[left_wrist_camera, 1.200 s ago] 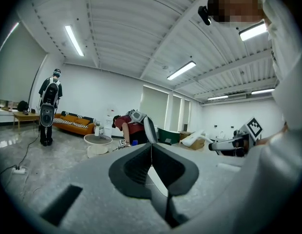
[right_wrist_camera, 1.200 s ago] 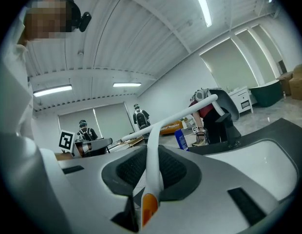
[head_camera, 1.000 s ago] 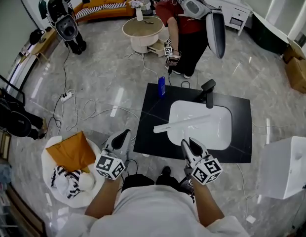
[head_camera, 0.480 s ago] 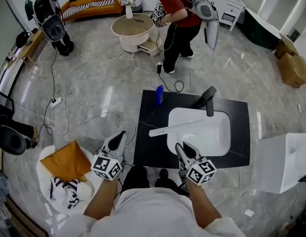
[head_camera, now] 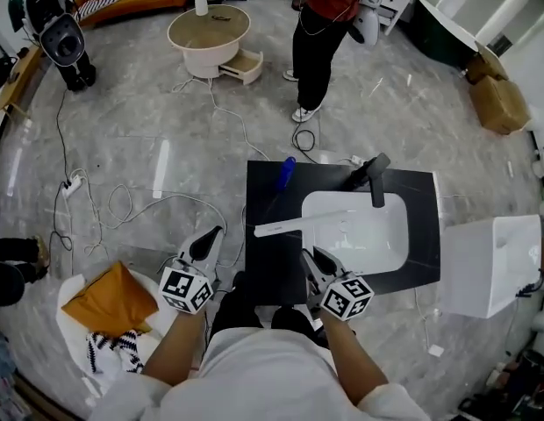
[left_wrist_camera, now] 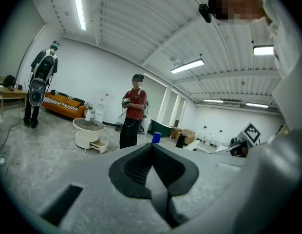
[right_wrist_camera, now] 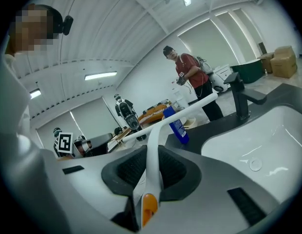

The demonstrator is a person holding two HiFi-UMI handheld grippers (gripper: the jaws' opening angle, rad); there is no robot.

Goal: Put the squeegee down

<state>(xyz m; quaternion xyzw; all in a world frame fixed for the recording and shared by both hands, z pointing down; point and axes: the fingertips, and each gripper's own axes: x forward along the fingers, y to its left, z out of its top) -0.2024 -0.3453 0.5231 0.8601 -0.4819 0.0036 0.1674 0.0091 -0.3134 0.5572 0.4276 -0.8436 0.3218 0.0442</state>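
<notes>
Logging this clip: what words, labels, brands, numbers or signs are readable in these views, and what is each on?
No text is readable.
Blue bottle: pale label, print too blurred to read.
Marker cubes on the left gripper and right gripper: black-and-white square patterns only, no letters or digits.
Squeegee: no print visible.

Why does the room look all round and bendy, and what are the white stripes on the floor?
Left gripper view: a wide lens curves the ceiling lights and darkens the corners. Right gripper view: same bending around the squeegee. Head view: the floor stripes are probably lamp glare on shiny tiles.
</notes>
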